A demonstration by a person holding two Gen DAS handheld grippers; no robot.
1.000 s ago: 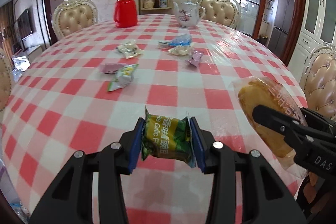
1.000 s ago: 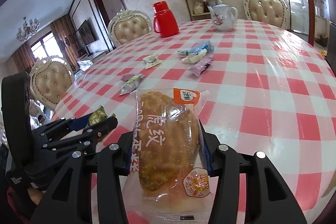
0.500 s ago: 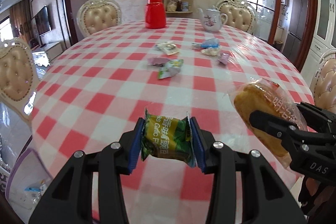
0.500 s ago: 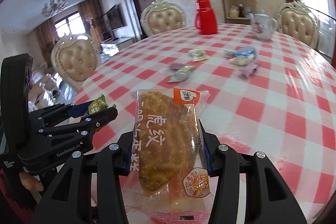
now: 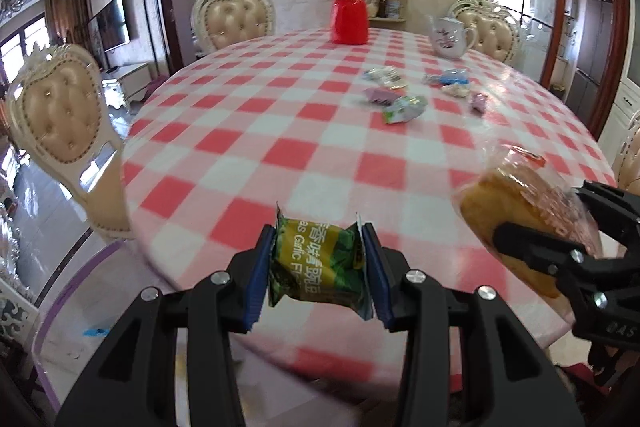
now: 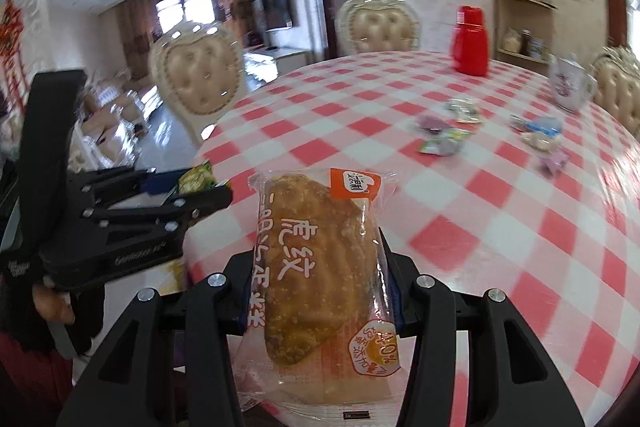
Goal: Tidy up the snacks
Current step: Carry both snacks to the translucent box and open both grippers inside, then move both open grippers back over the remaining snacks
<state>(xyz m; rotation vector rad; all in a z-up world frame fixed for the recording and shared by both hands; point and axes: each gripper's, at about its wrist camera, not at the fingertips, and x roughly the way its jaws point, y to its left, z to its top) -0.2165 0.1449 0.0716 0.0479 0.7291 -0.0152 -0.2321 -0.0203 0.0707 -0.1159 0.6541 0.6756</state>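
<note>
L gripper (image 5: 318, 269) is clamped on the green-yellow snack packet (image 5: 316, 265) at lower centre of the left wrist view, packet's long axis running across btwn the pads. R gripper (image 6: 320, 291) is clamped on the clear-wrapped pastry (image 6: 320, 279), long axis pointing up-frame along the fingers. Both hang over the near edge of the checked table (image 5: 248, 131). Where they're to be put isn't in view; loose snacks (image 5: 404, 109) lie well apart, upper right, nearer the R gripper by my read.
</note>
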